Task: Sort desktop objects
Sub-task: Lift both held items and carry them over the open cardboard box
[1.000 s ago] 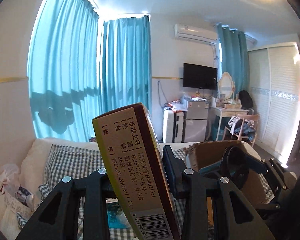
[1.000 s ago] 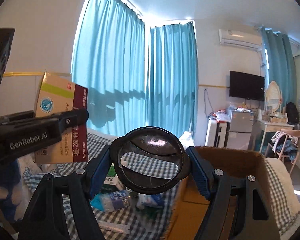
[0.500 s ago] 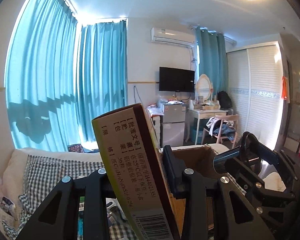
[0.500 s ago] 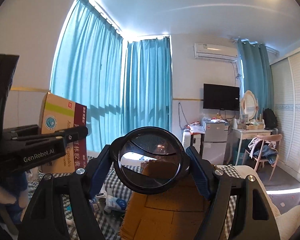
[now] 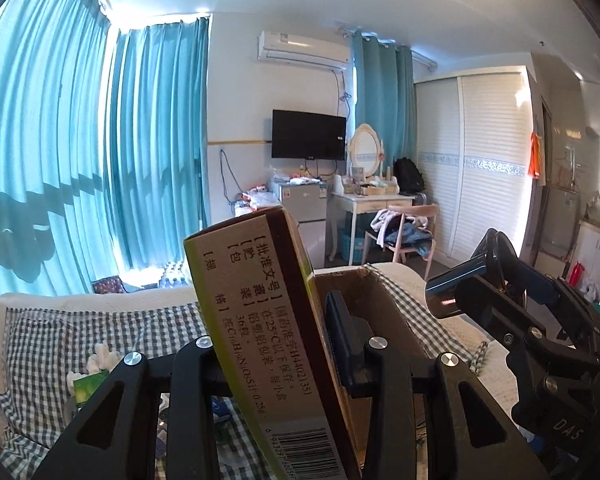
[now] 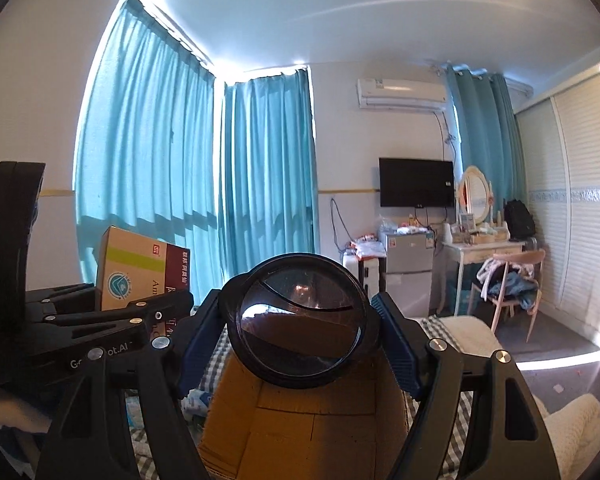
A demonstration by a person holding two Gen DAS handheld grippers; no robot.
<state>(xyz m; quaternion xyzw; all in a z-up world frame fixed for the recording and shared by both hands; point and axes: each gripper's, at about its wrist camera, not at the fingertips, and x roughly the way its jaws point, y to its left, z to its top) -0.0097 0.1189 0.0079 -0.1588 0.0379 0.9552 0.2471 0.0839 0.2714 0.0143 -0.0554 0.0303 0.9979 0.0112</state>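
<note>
Medicine box (image 5: 276, 344) was clamped upright in my left gripper (image 5: 284, 344); my right gripper (image 6: 300, 320) pinched a round magnifier (image 6: 300, 316). Both hung above the open carton (image 6: 308, 412) on the checked cloth (image 5: 80, 332). Carrying step, I judged; next: lower each inside, release.

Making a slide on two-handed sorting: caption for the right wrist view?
Right gripper grips a magnifying glass over a cardboard box; left gripper holds a medicine box.
</note>
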